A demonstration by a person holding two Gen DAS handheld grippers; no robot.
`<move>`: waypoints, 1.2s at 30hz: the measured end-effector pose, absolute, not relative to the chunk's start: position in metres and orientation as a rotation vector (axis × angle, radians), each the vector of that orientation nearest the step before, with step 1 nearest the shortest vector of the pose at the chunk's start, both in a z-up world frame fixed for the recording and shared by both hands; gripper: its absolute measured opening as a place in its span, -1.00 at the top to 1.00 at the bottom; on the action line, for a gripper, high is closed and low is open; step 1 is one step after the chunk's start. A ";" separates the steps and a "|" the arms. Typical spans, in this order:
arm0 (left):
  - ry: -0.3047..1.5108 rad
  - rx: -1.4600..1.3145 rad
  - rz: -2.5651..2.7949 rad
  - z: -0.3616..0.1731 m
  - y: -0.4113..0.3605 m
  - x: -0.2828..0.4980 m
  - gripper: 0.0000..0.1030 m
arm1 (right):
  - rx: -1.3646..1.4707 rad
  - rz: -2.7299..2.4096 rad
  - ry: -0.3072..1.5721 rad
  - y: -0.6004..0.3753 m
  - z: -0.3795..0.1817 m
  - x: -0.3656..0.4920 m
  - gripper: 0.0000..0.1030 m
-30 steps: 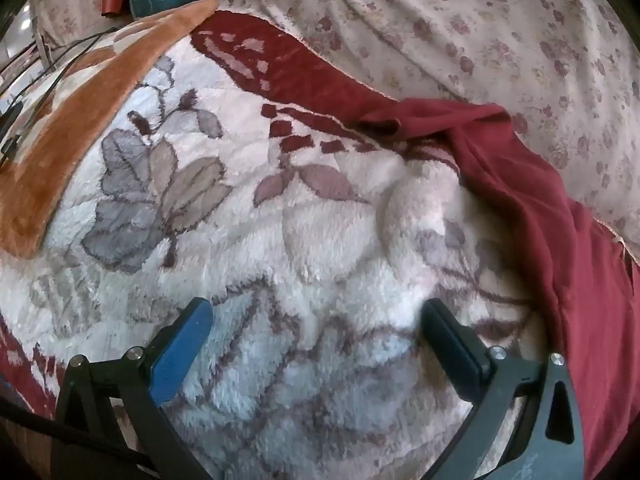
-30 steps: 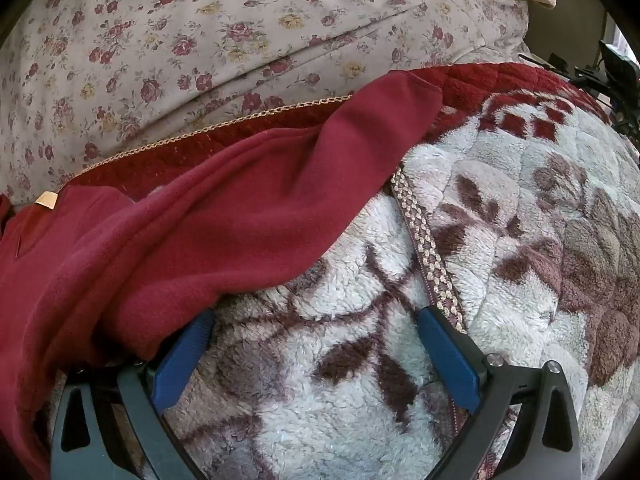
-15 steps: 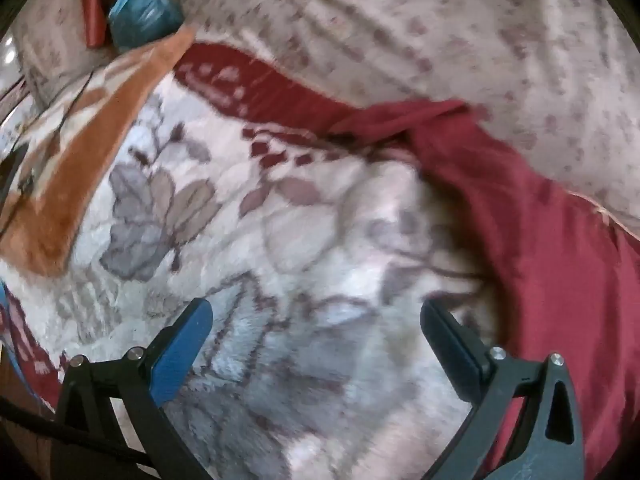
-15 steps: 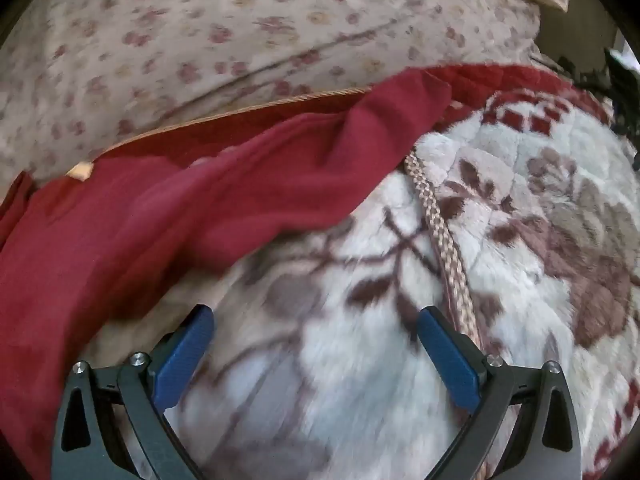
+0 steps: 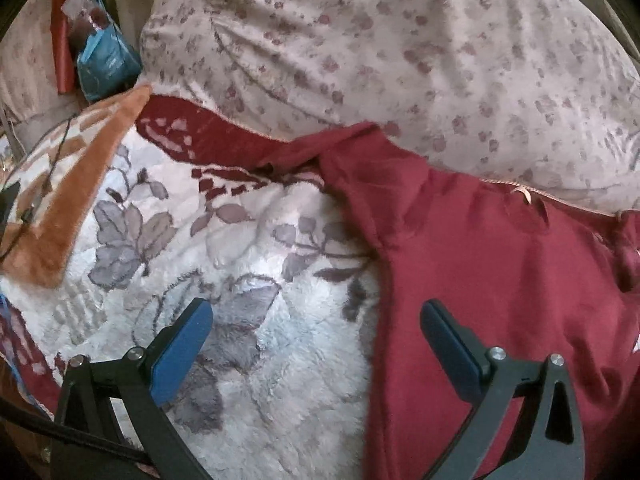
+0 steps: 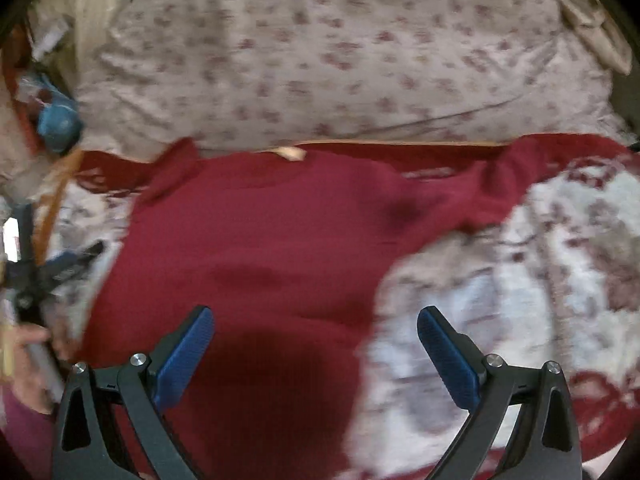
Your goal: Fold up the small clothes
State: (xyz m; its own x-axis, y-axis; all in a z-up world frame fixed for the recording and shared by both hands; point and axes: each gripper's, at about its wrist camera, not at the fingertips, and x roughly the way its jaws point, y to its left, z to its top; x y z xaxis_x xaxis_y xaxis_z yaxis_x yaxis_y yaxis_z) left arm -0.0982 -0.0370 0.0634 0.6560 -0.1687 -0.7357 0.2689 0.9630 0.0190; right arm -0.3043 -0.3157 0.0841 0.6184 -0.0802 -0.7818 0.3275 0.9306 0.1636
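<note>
A dark red long-sleeved top (image 6: 272, 248) lies spread flat on a fluffy white floral blanket (image 5: 248, 280), sleeves out to both sides, collar label at the far edge. In the left wrist view the top (image 5: 500, 272) fills the right half. My left gripper (image 5: 316, 320) is open and empty, held above the top's left side edge. My right gripper (image 6: 312, 324) is open and empty, above the top's lower body and right side edge. The left gripper also shows in the right wrist view (image 6: 52, 268) at the far left.
A floral-print duvet (image 5: 400, 40) is heaped behind the top. An orange-bordered blanket fold (image 5: 72, 184) lies at the left, with a blue packet (image 5: 104, 60) and dark cables beyond it.
Both grippers pulled back and swung toward the middle of the top. Much more of the top is now in both views. Both stay open.
</note>
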 end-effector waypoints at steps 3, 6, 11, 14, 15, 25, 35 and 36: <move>0.806 0.094 -0.270 0.065 -0.045 -0.109 -1.00 | 0.345 -0.176 0.888 -0.299 0.078 -0.272 -1.00; 0.821 0.061 -0.270 0.065 -0.045 -0.110 -1.00 | 0.314 -0.175 0.879 -0.276 0.075 -0.257 -1.00; 0.830 0.053 -0.265 0.063 -0.043 -0.110 -1.00 | 0.205 -0.230 0.884 -0.253 0.073 -0.239 -1.00; 0.840 0.060 -0.255 0.062 -0.050 -0.108 -1.00 | 0.185 -0.238 0.892 -0.250 0.073 -0.234 -1.00; 0.839 0.064 -0.255 0.062 -0.050 -0.108 -1.00 | 0.179 -0.238 0.890 -0.248 0.072 -0.233 -1.00; 0.836 0.104 -0.271 0.060 -0.057 -0.112 -1.00 | 0.105 -0.280 0.896 -0.246 0.061 -0.236 -1.00; 0.811 0.079 -0.340 0.070 -0.061 -0.125 -1.00 | 0.131 -0.320 0.895 -0.259 0.056 -0.242 -1.00; 0.811 0.075 -0.361 0.073 -0.066 -0.127 -1.00 | 0.137 -0.321 0.901 -0.261 0.055 -0.243 -1.00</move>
